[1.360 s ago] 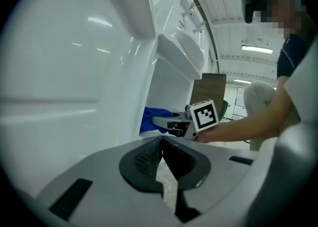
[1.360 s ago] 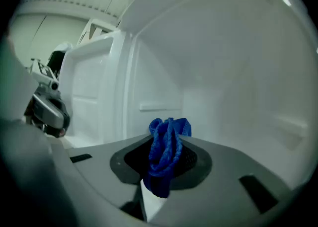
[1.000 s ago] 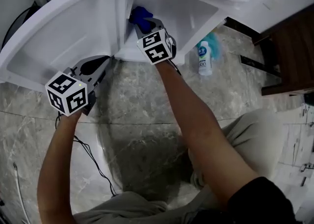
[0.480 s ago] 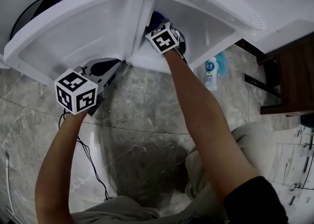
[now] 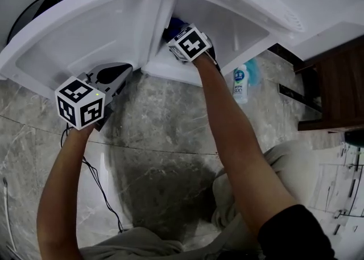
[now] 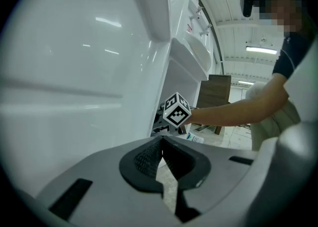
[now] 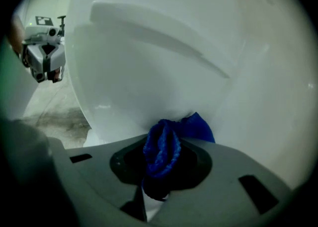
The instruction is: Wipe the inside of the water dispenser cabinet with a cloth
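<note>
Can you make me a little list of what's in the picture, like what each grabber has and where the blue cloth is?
left gripper: shut, holding nothing, beside the open door
right gripper: shut on the blue cloth
cloth place: up against the cabinet's white inner wall
on the floor: a bottle next to the cabinet
</note>
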`<state>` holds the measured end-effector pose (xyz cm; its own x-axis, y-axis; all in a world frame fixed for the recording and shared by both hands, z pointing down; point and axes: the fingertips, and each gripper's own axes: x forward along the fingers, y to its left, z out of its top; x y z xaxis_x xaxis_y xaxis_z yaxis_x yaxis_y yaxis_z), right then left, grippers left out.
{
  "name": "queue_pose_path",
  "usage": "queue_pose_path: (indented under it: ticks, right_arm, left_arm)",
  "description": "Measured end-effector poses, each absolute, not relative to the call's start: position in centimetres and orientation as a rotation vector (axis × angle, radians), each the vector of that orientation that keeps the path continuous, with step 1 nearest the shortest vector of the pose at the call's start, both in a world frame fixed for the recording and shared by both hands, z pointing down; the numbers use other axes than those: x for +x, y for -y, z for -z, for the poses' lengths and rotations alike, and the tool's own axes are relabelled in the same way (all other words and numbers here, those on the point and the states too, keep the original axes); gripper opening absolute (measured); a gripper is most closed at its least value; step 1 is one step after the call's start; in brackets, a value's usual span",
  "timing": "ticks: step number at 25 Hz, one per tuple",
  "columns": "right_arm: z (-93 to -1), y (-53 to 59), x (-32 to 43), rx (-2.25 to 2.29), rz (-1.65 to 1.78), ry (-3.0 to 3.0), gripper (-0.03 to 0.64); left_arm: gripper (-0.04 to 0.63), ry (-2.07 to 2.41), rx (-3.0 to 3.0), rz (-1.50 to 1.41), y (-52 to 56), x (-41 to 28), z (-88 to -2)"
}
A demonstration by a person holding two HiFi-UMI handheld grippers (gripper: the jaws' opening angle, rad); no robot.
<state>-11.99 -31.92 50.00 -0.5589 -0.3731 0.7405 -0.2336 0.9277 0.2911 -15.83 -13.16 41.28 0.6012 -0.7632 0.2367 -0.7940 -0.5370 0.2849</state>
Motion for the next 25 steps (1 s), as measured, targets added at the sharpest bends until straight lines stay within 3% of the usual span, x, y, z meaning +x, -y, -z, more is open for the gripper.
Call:
queue_pose_path:
  ticks: [10,18,25]
  right_arm:
    - [-49.9,35.3,-12.6,0.695,0.447,2.108,0.061]
    - [-50.1,31.7,-12.2,0.503,0.223,2.324,0.061]
    - [-49.5,31.2,-12.0,0.627,0.234,2.339,0.061]
  left_arm:
    - [0.006,1.265,2.457,-0.112,13.1,-16.4,-41.2]
    - [0.006,1.265,2.470,-0.105,13.3,-16.2,-40.7]
    - [0.006,1.242,2.506,-0.107,13.6,-14.4,-39.7]
